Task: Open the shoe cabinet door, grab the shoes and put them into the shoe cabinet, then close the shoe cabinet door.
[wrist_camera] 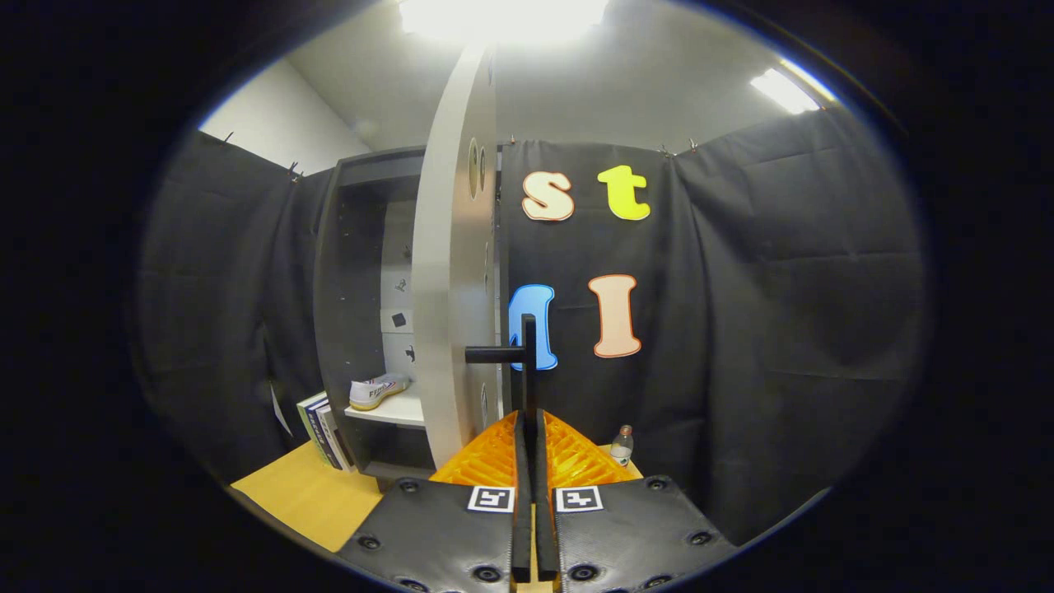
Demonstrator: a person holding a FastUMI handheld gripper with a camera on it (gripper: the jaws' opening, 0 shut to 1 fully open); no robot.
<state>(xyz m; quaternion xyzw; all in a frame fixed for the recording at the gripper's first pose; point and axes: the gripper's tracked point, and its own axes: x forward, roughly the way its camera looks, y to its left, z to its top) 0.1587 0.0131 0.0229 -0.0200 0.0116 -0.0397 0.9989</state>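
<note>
The dark shoe cabinet (362,272) stands to the left ahead, with its pale door (453,288) swung open and seen nearly edge-on. A black bar handle (527,350) sticks out of the door on a short stub. My gripper (528,422) is shut on the lower end of that handle, its fingers pressed close together straight below the bar. A white shoe (375,391) lies on the white shelf (395,412) inside the cabinet, left of the door.
Several books (324,430) lean against the cabinet's left side on the yellow-brown floor (305,494). A small bottle (622,445) stands by the black cloth wall to the right of my fingers. Cloth walls close in on the left and right.
</note>
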